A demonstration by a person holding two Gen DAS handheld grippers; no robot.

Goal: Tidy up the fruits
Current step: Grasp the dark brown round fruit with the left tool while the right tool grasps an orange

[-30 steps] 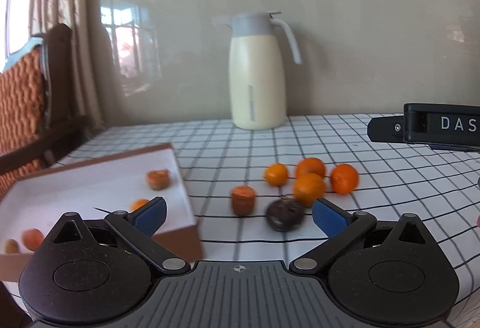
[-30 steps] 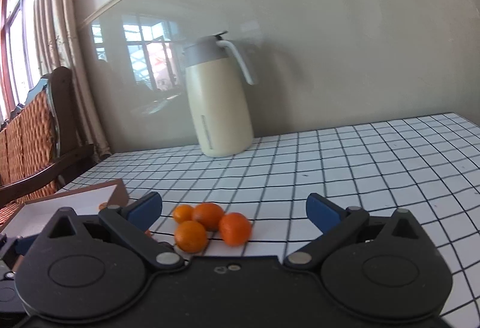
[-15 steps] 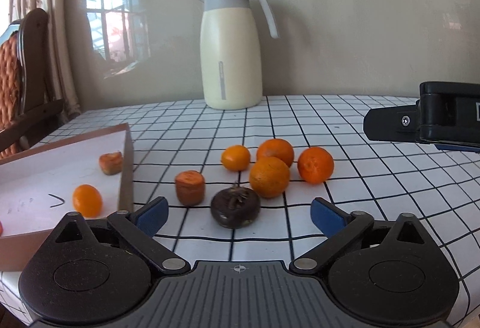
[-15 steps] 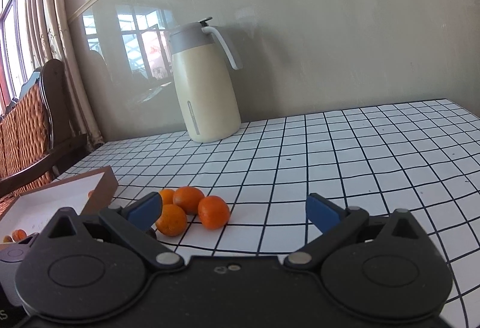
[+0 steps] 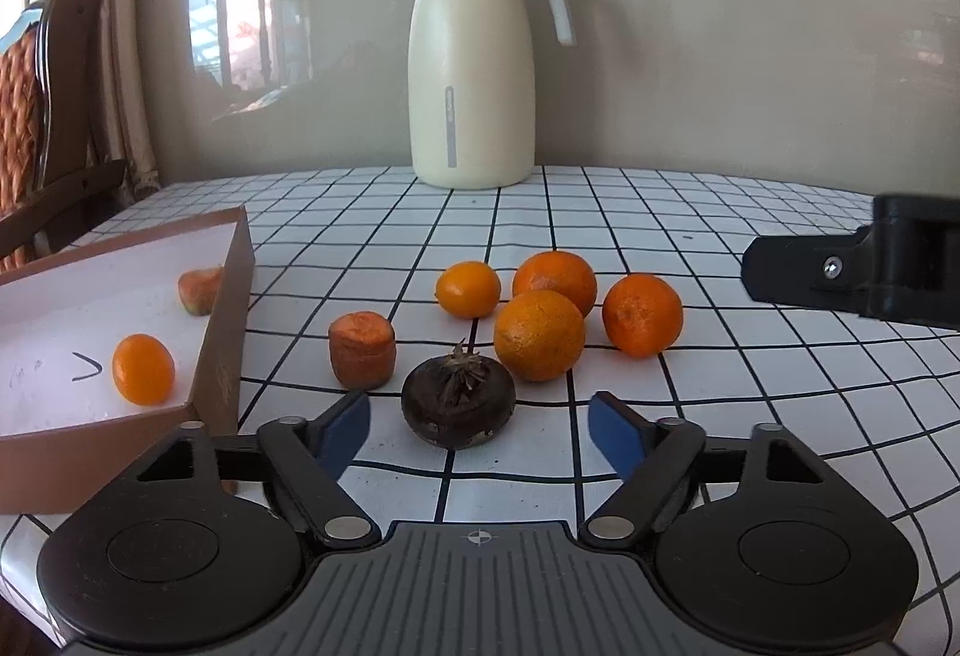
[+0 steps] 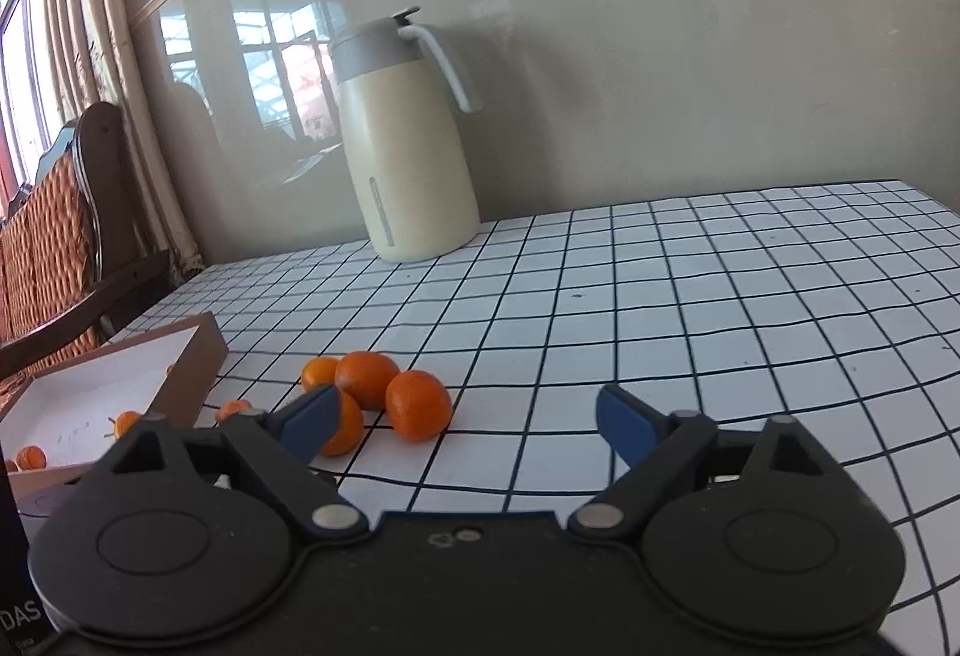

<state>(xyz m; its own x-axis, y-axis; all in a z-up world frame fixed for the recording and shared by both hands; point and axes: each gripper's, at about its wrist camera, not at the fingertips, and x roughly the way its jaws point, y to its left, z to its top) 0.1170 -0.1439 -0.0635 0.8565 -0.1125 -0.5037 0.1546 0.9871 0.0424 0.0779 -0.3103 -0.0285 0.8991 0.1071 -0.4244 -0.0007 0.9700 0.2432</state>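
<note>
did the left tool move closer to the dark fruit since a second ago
Yes. The left tool has come forward and down toward the dark fruit, which now sits larger, just ahead of its closing jaws; the jug looms larger too.

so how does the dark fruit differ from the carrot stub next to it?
The dark fruit is near-black, round and squat with a dried tuft on top; the carrot stub is orange, a short cylinder standing on end with a flat cut top. The dark fruit sits nearer the camera. Both rest on the cloth, outside the box.
</note>
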